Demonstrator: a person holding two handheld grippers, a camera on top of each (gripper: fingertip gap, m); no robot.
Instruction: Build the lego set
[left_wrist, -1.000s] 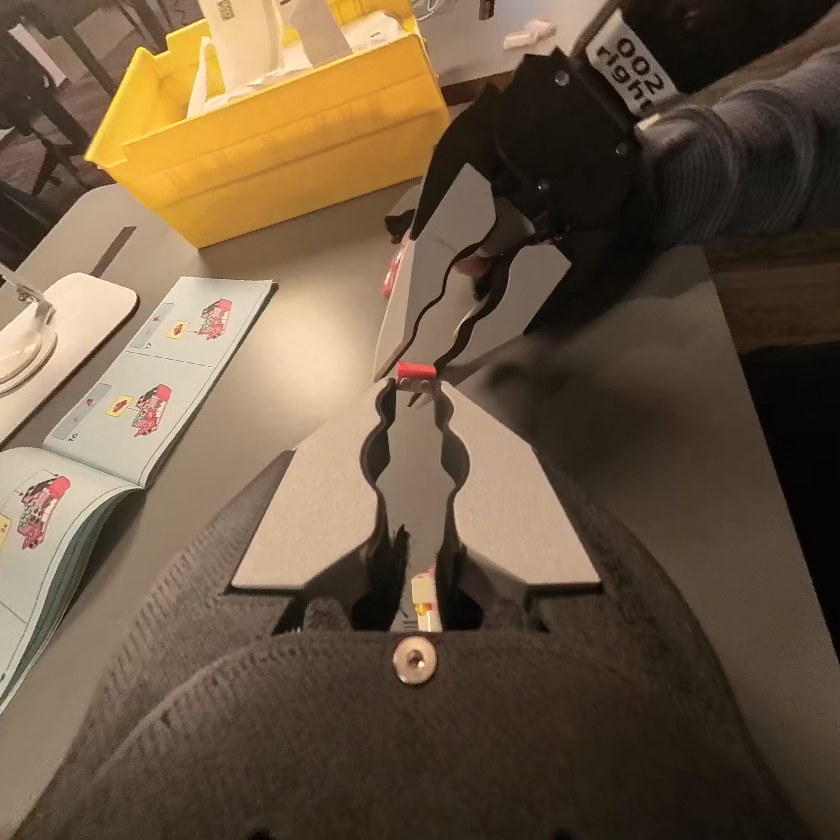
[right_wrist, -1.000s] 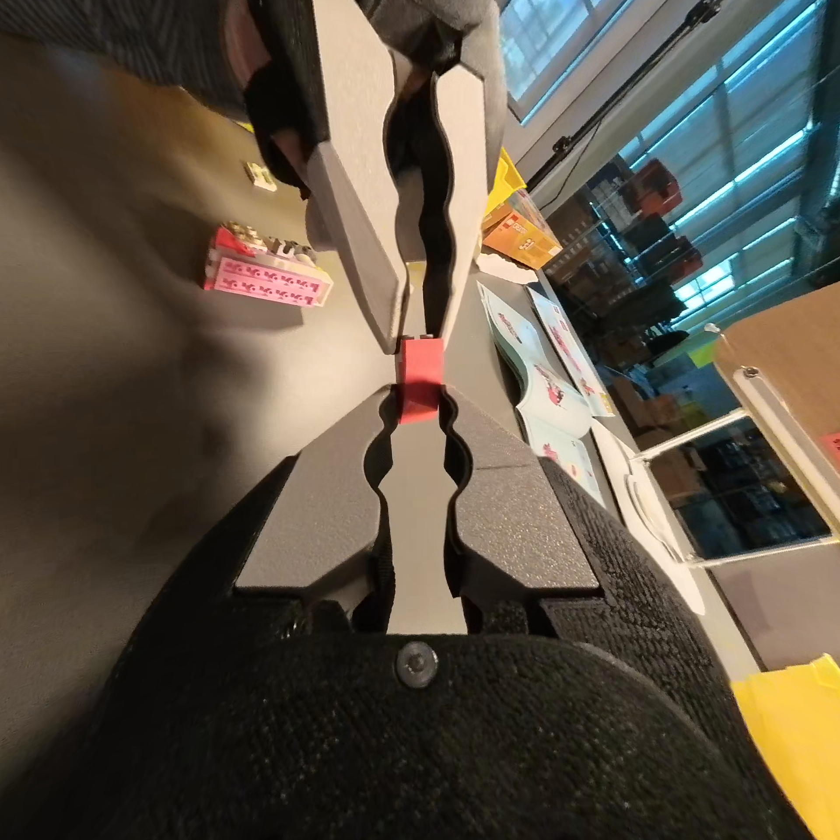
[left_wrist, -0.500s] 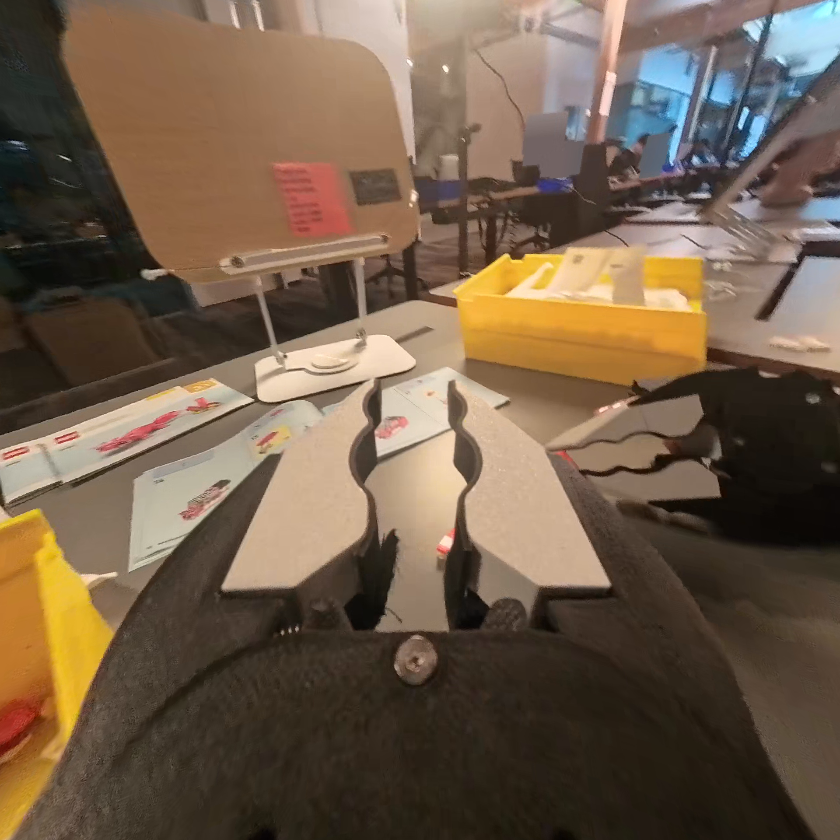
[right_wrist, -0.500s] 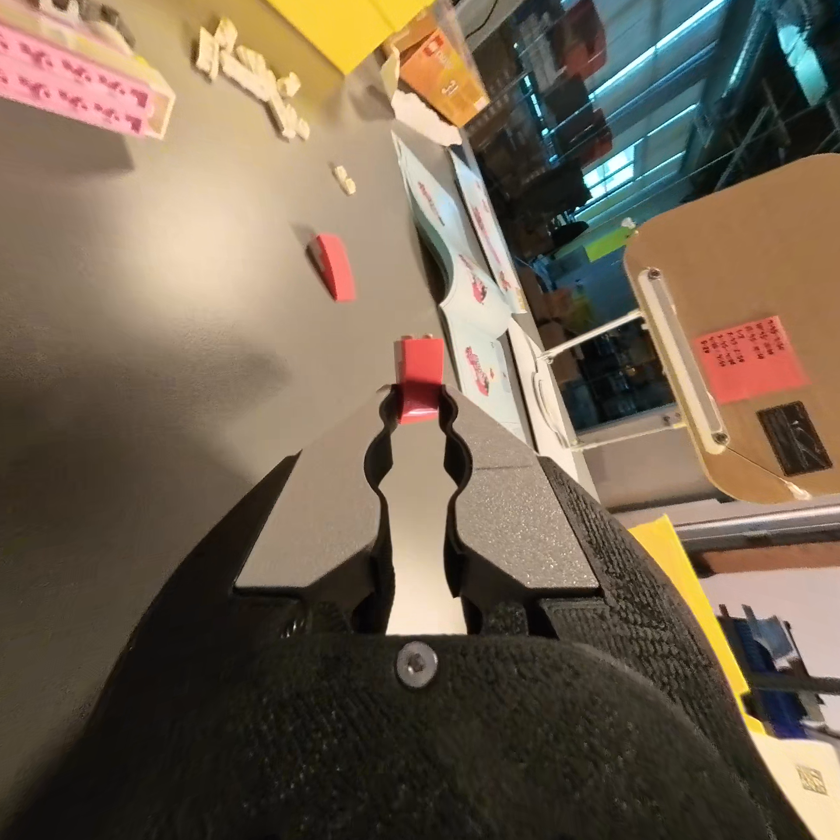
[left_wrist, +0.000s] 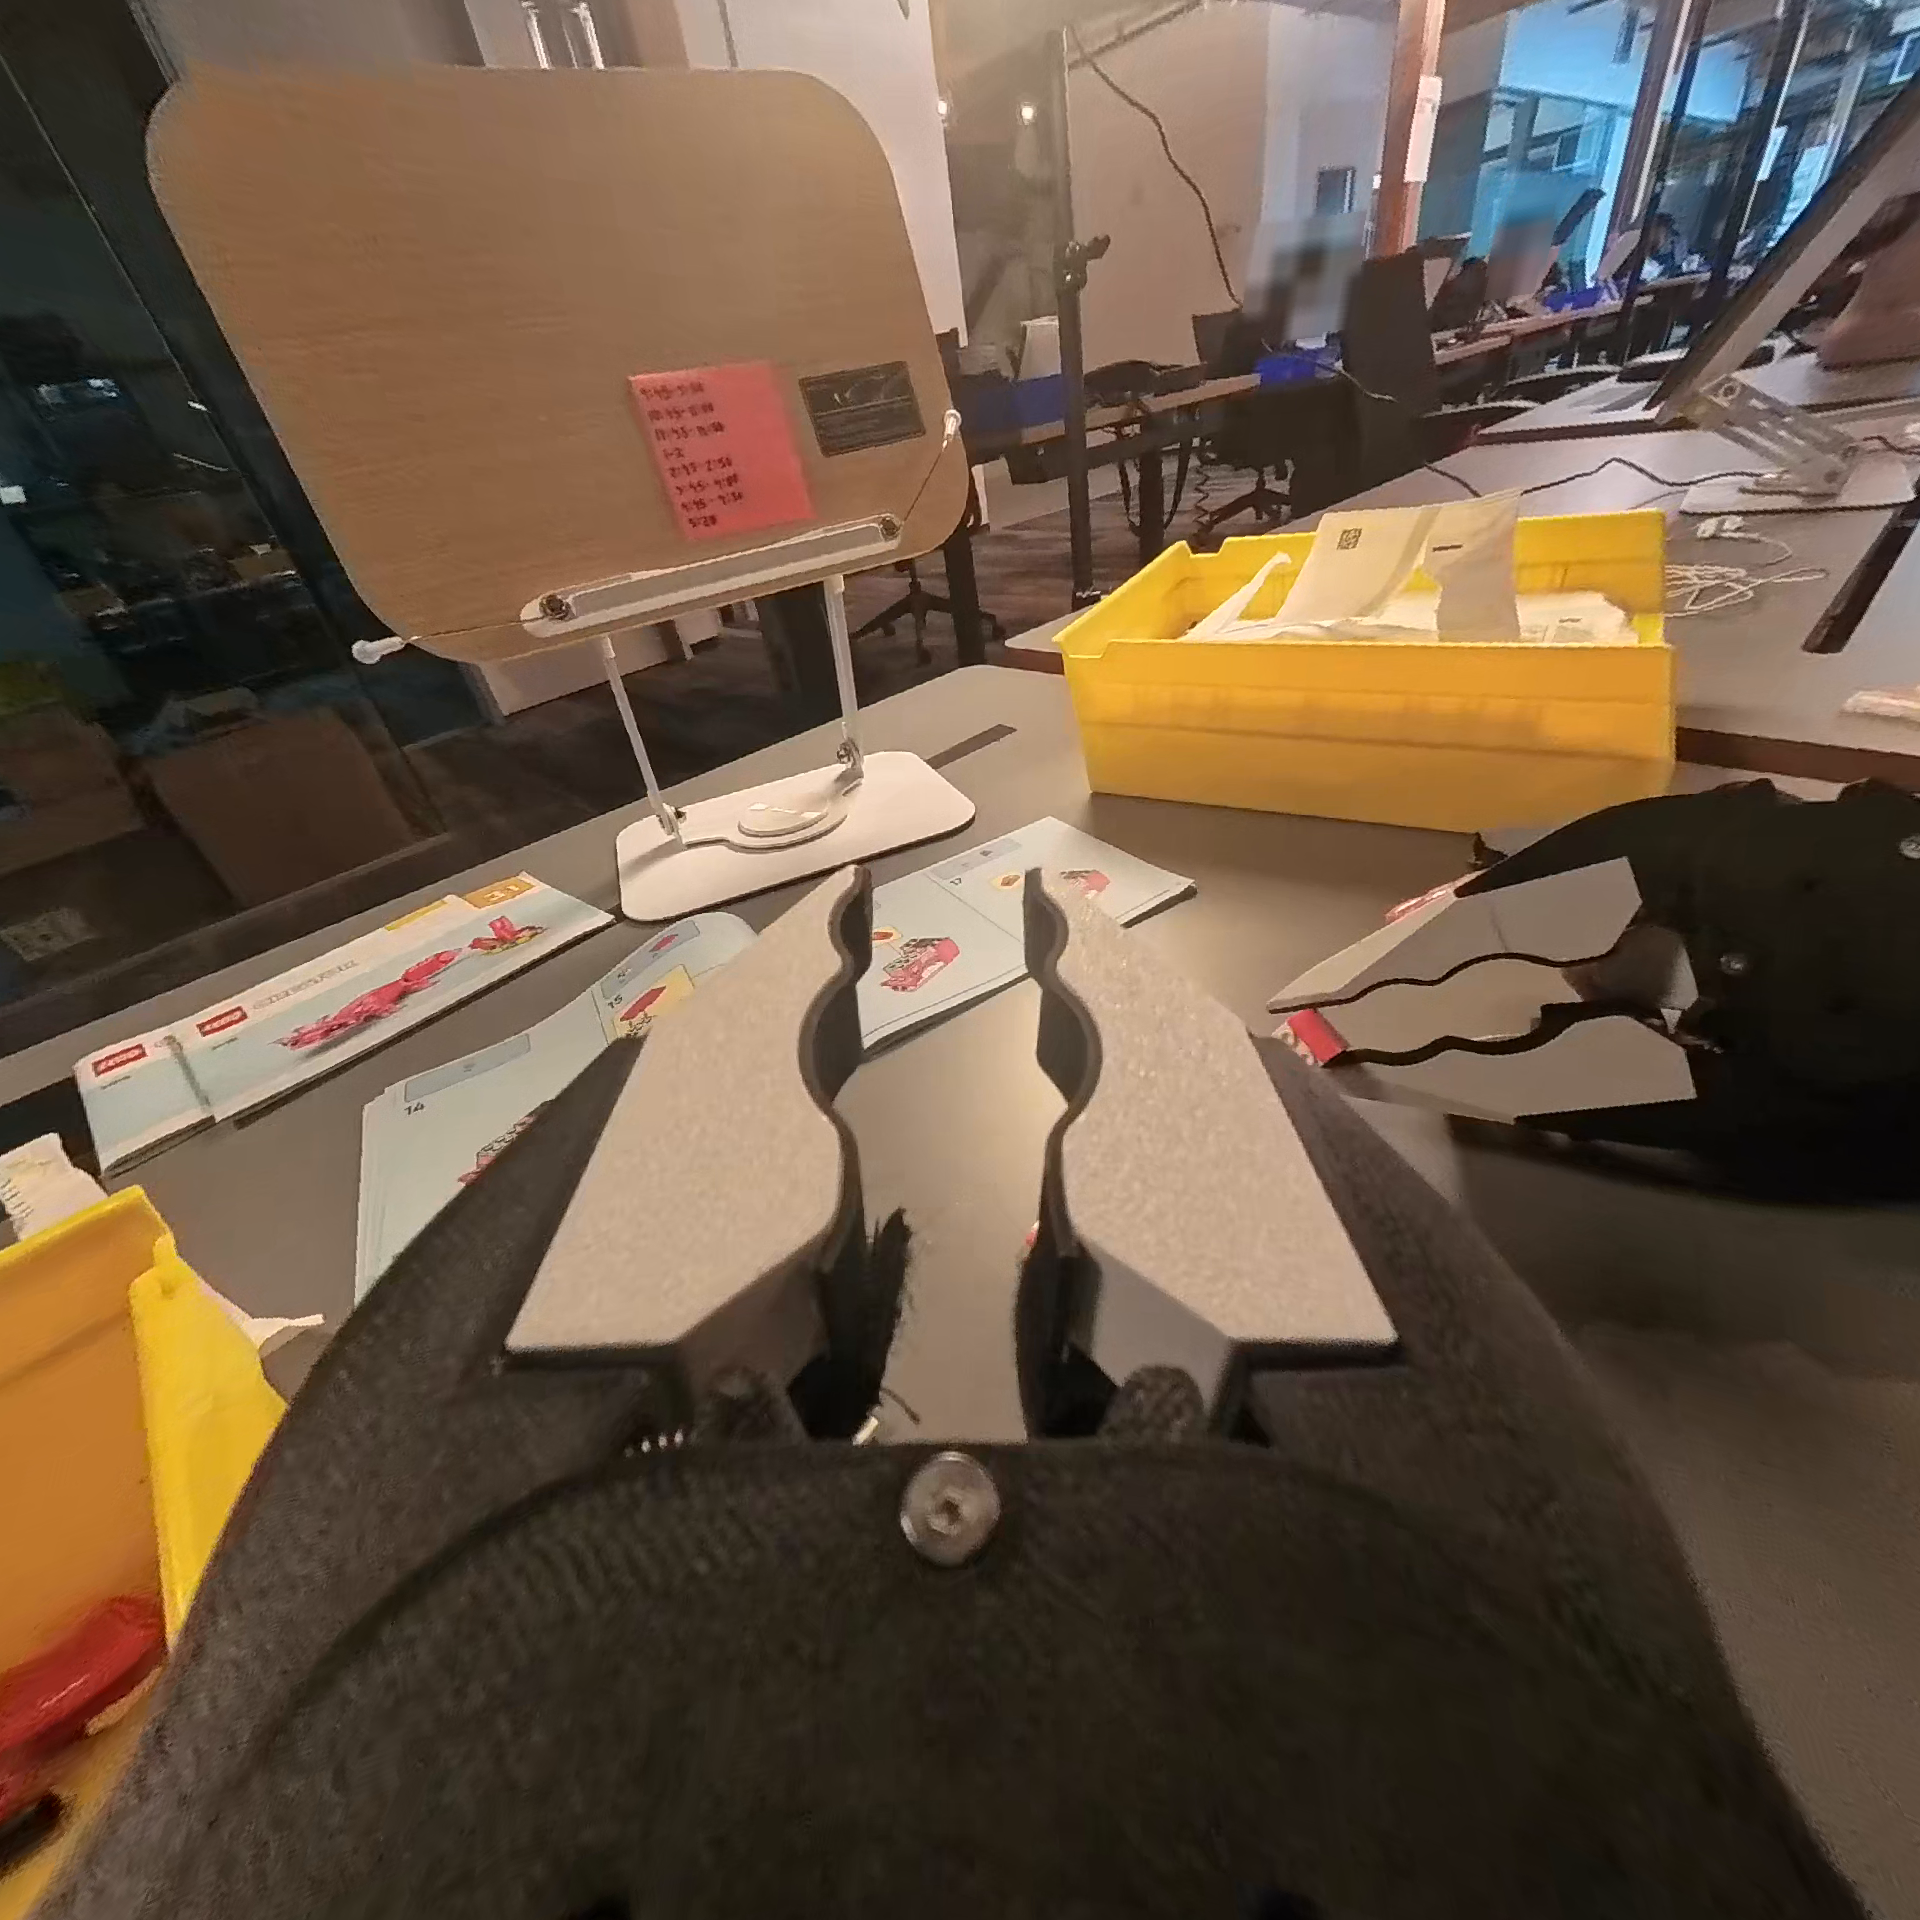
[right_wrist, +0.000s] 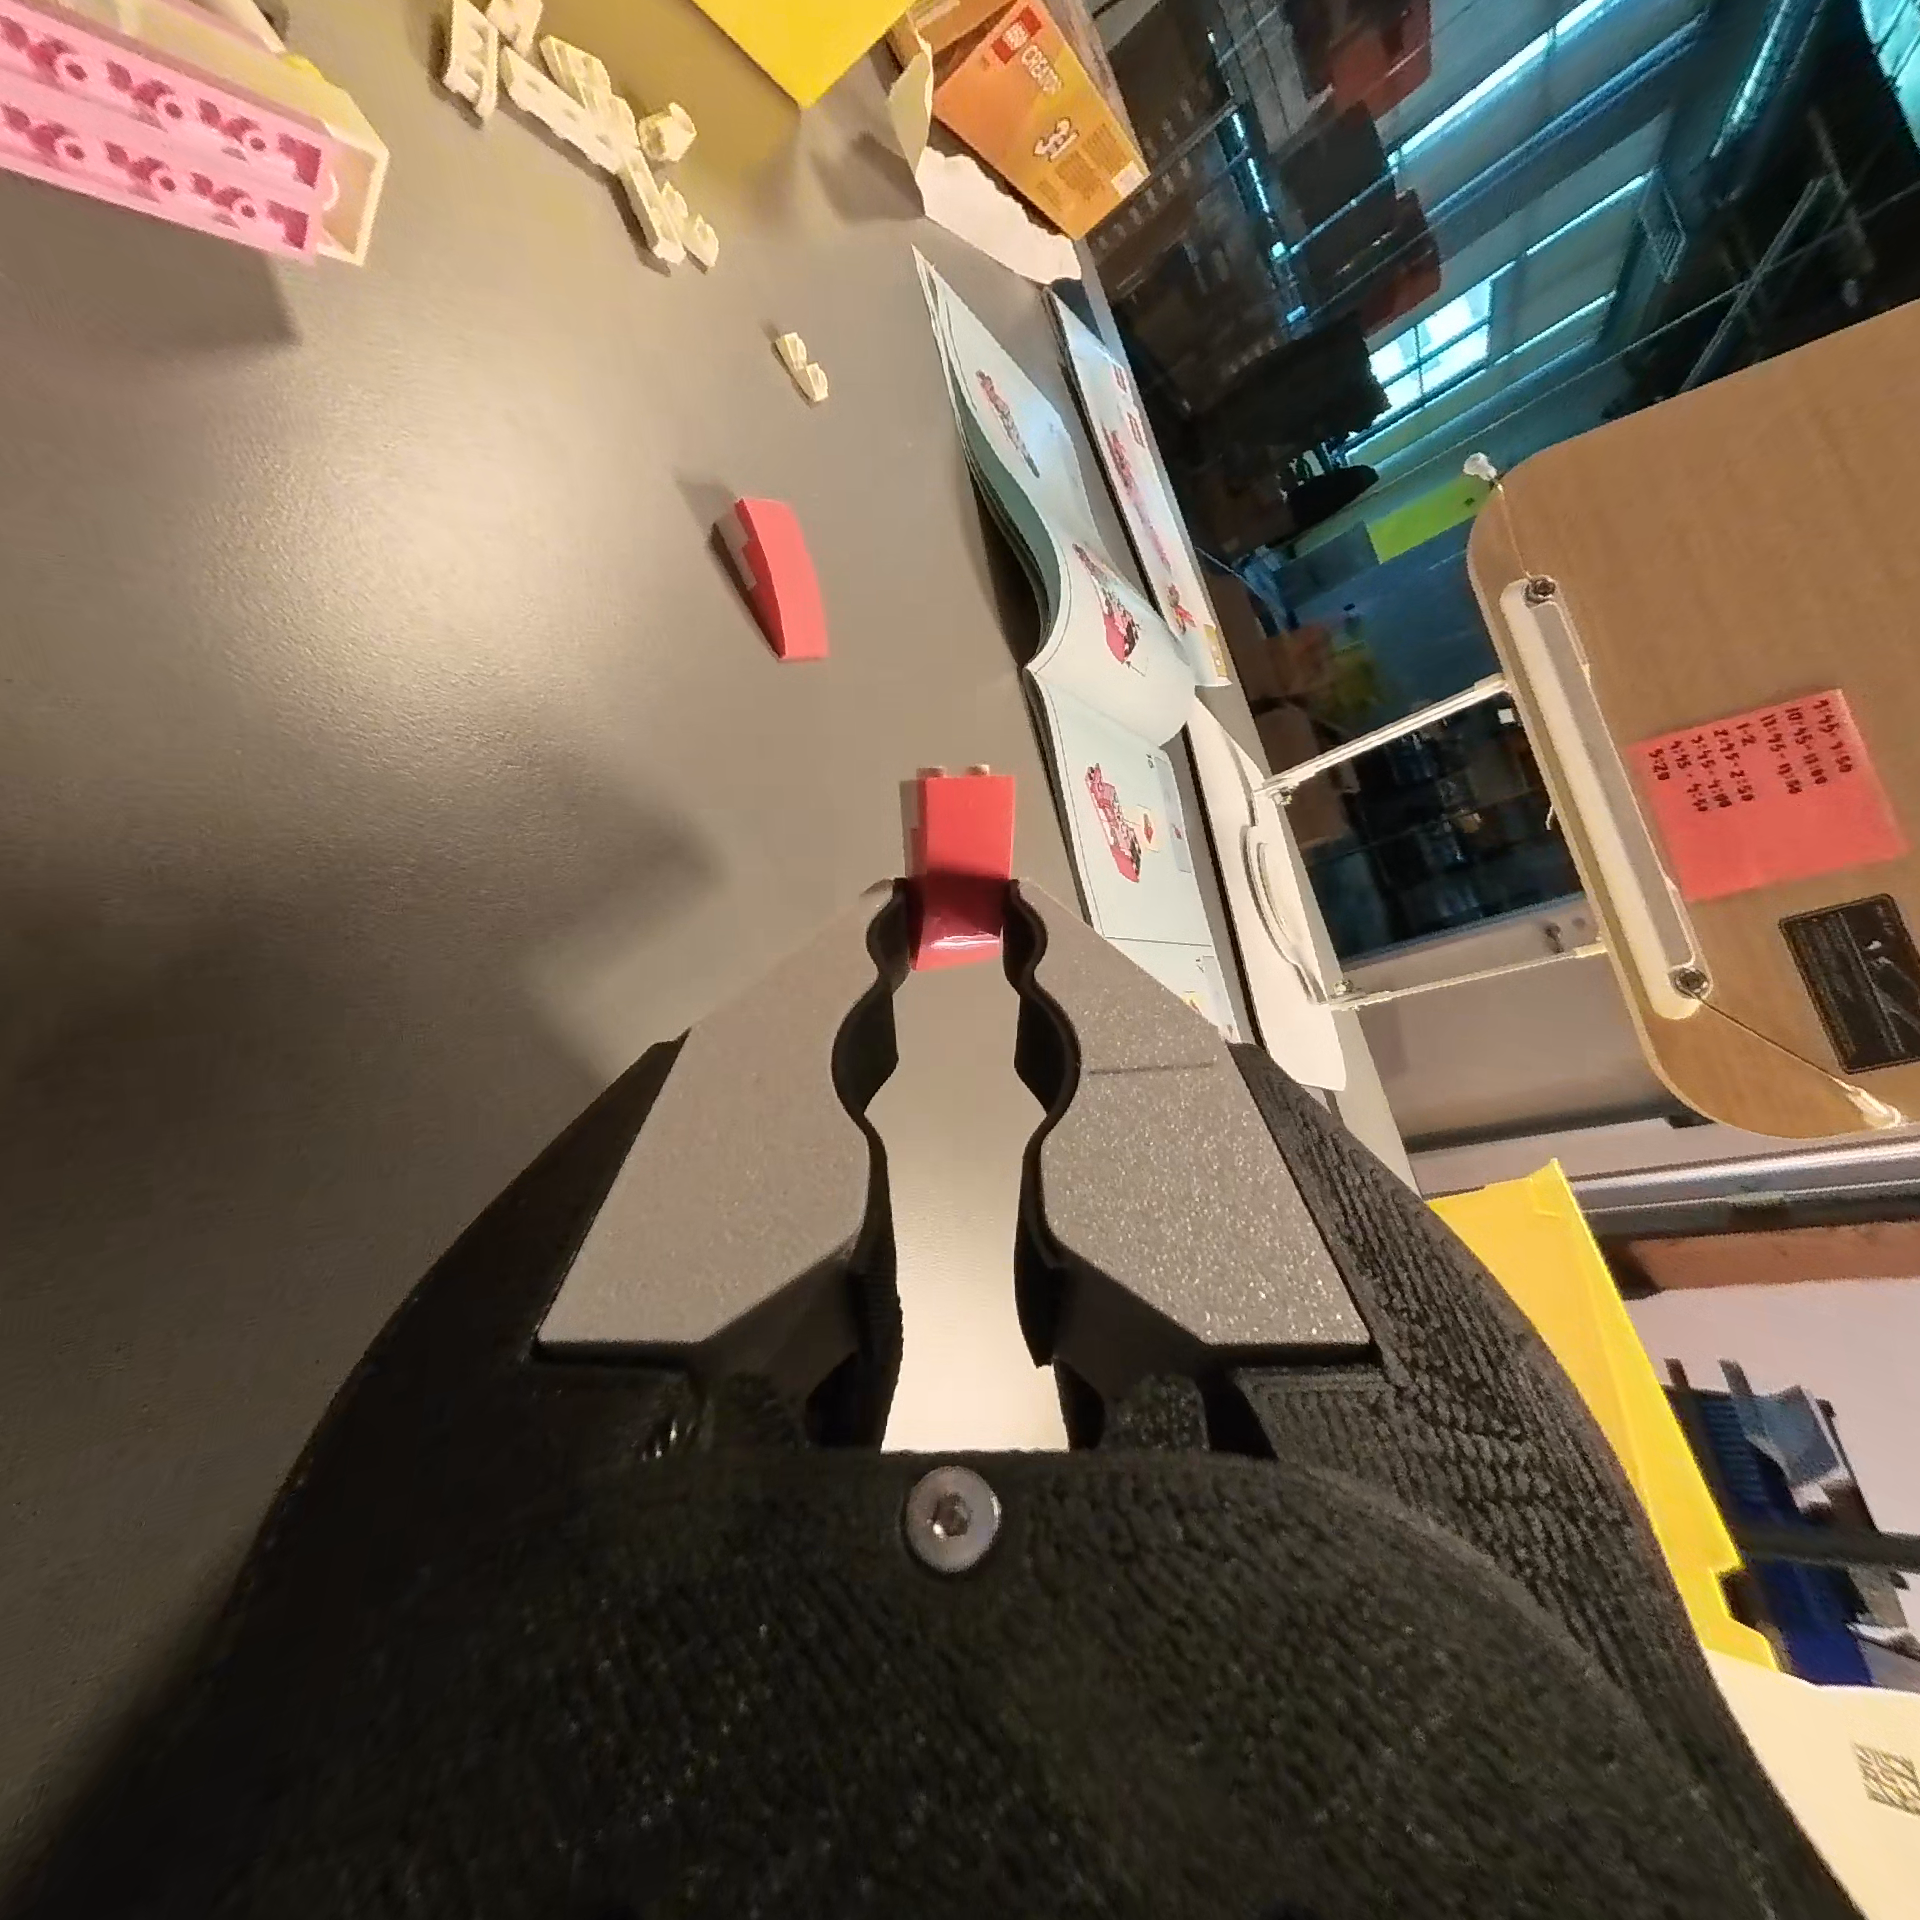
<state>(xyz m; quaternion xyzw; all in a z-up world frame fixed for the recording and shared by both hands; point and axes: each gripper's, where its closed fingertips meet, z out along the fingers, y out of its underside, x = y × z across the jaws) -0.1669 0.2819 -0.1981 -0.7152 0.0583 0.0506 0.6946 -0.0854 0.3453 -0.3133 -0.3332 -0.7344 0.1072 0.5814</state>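
Open-plan office, dim warm overhead light. Matte dark grey tabletop (left_wrist: 1558, 1455) up front, more long grey desks (left_wrist: 1558, 447) with black office chairs (left_wrist: 1382, 312) behind. Dark glass partition wall (left_wrist: 125, 520) at left, brown cardboard boxes (left_wrist: 260, 800) on the floor behind it. Blue-lit windows (left_wrist: 1538, 177) far right, white wall (left_wrist: 904, 62) at centre.

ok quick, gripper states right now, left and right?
Left gripper: open, nothing between its fingers.
Right gripper: shut on a red brick.
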